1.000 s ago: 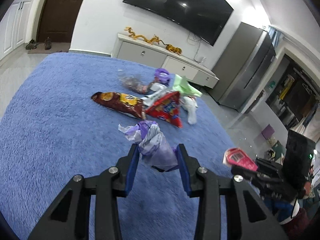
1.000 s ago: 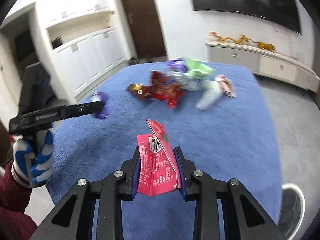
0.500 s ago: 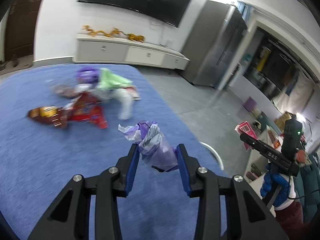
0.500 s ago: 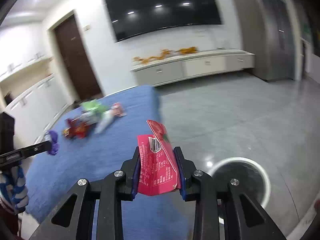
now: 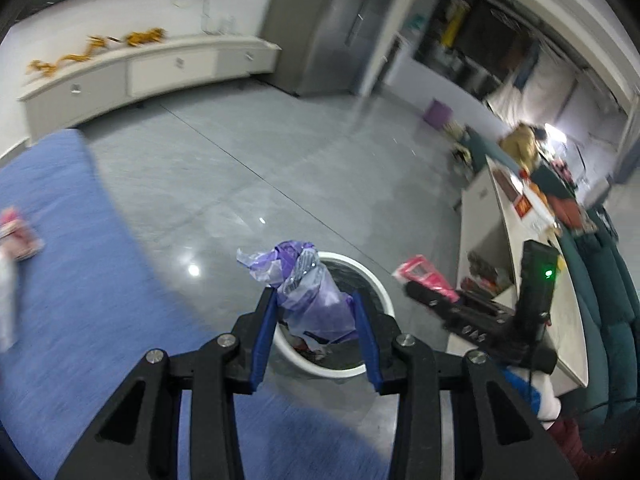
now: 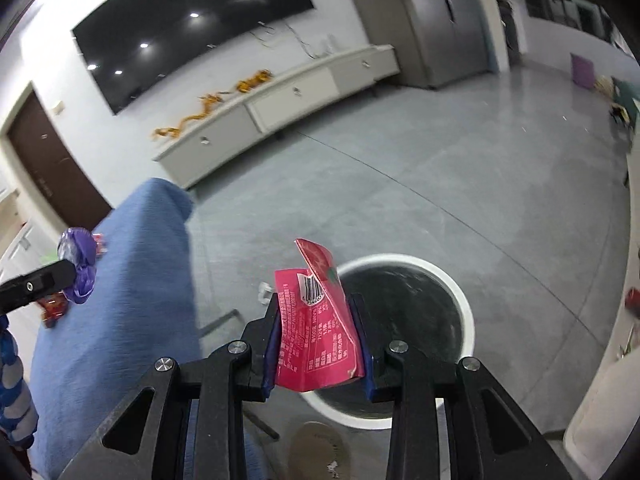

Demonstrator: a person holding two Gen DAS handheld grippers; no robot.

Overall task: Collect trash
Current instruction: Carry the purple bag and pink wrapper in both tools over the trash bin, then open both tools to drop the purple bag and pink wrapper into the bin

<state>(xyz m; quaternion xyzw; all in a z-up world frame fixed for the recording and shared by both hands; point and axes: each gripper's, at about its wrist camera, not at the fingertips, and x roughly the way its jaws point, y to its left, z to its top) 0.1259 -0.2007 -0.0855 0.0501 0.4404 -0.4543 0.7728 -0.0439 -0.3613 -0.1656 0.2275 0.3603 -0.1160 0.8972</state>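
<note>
My left gripper (image 5: 316,304) is shut on a crumpled purple plastic bag (image 5: 312,296) and holds it above the near rim of a round white trash bin (image 5: 380,292) on the grey floor. My right gripper (image 6: 316,312) is shut on a red snack wrapper (image 6: 316,320) with a barcode, held over the left rim of the same bin (image 6: 460,292). The right gripper with the wrapper (image 5: 424,276) shows at the right of the left wrist view. The left gripper with the purple bag (image 6: 78,264) shows at the left edge of the right wrist view.
The blue carpeted surface (image 5: 60,300) lies to the left, with more wrappers (image 5: 16,232) at its far left edge. A white low cabinet (image 6: 280,96) runs along the back wall under a television. A white counter (image 5: 500,240) and teal sofa (image 5: 600,280) stand at the right.
Both grippers have swung right, away from the trash pile on the blue surface, and now hang over the white bin. Both still hold their items.
</note>
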